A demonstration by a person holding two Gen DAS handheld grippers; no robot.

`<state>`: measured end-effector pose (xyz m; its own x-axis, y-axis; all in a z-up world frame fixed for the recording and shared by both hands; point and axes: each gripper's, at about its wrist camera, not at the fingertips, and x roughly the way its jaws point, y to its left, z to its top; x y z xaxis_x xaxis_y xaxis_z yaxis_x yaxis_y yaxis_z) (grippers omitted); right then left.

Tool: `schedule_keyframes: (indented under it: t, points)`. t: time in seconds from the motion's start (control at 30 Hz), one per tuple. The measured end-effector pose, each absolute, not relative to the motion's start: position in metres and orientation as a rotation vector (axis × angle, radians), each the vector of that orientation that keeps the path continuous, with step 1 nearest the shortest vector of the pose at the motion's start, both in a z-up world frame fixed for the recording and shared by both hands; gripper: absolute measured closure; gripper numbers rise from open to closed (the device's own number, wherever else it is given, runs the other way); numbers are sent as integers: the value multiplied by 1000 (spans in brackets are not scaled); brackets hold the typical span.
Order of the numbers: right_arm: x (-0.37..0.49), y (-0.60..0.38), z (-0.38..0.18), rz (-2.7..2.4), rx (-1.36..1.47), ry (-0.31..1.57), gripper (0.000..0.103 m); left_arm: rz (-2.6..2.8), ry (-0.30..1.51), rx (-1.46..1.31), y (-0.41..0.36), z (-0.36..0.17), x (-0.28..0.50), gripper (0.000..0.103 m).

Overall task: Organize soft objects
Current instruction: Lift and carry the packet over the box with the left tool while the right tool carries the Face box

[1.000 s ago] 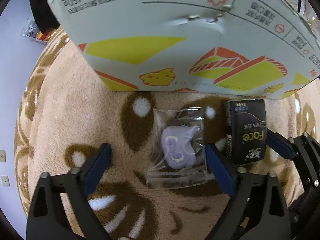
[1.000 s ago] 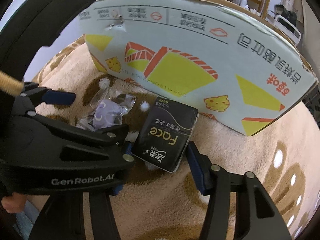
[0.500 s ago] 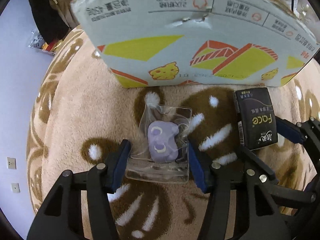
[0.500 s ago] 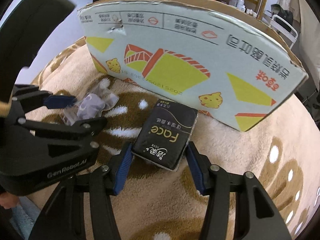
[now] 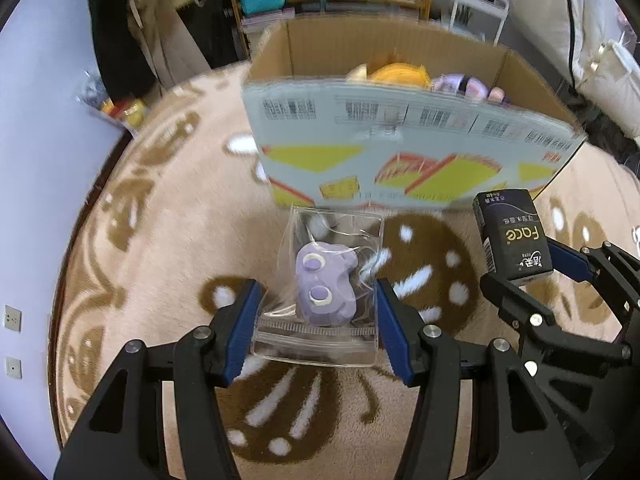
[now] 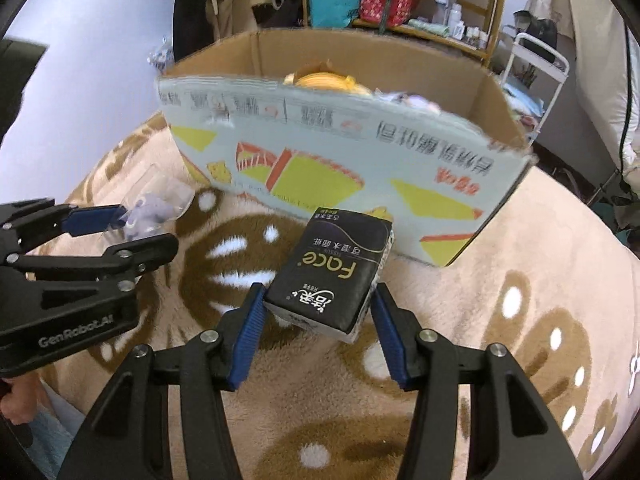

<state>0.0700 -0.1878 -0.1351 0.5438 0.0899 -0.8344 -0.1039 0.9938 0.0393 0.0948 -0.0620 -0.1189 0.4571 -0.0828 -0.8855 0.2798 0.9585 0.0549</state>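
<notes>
Your left claw [image 5: 316,320] is clamped on the clear bag [image 5: 320,300] with the purple toy, bag dead centre between the pads. Your right claw [image 6: 316,320] grips the black tissue pack [image 6: 332,268]. The cardboard box [image 6: 344,168] sits at 12 o'clock on the rug [image 6: 520,260].

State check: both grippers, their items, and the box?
left gripper: shut on clear zip bag
clear zip bag: sealed, purple toy inside, lifted
right gripper: shut on black tissue pack
black tissue pack: lifted, tilted
cardboard box: open-topped, soft toys inside
</notes>
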Motion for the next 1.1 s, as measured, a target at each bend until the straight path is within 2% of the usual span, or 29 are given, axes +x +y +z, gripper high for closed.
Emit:
schedule_keyframes:
  t: [0.33,0.6,1.1]
  points:
    - [55,-202,-75,78,25,814,47,-211,820,136,-49,-55,76,46]
    - [60,-215,-42,5,49,685,47,-198,630,137,-48,-25,68,46]
    - [83,-236,-6,-29,55,567,47,-216,498,140,-65,15,97,46]
